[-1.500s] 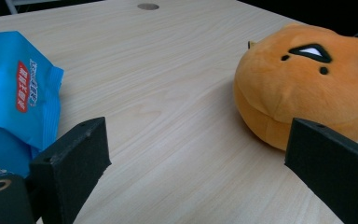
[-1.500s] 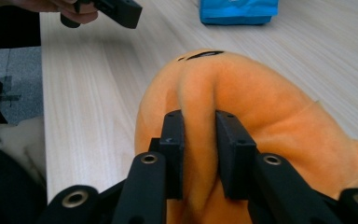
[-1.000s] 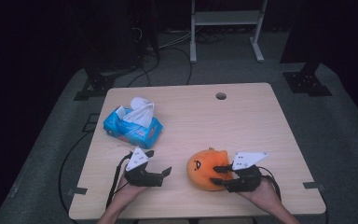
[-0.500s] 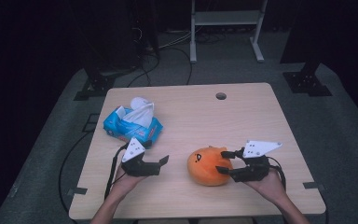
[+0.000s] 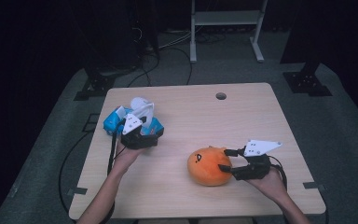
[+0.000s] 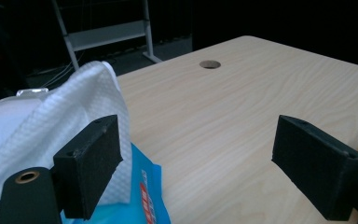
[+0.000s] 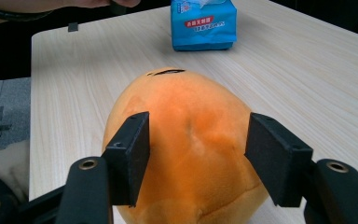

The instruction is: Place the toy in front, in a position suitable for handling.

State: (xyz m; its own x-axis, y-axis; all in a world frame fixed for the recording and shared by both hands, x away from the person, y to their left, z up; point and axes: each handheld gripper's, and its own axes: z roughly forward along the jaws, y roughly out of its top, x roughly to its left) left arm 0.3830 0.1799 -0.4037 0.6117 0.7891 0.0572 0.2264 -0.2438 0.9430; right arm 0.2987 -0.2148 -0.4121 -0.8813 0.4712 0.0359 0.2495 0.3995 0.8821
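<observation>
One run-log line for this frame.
left gripper: open at tissue pack | right gripper: jaws just opening, around orange plush | table

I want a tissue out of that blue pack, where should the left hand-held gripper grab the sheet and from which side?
Grip the white sheet near its raised top, where it stands clear of the blue tissue pack. Come in from the person's side with the left hand-held gripper, whose open jaws already stand beside that upright fold, then pull upward.

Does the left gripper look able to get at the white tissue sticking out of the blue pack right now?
Probably yes. The left gripper hangs open right at the tissue pack, and the white tissue already lies against one jaw, with nothing between them.
</observation>
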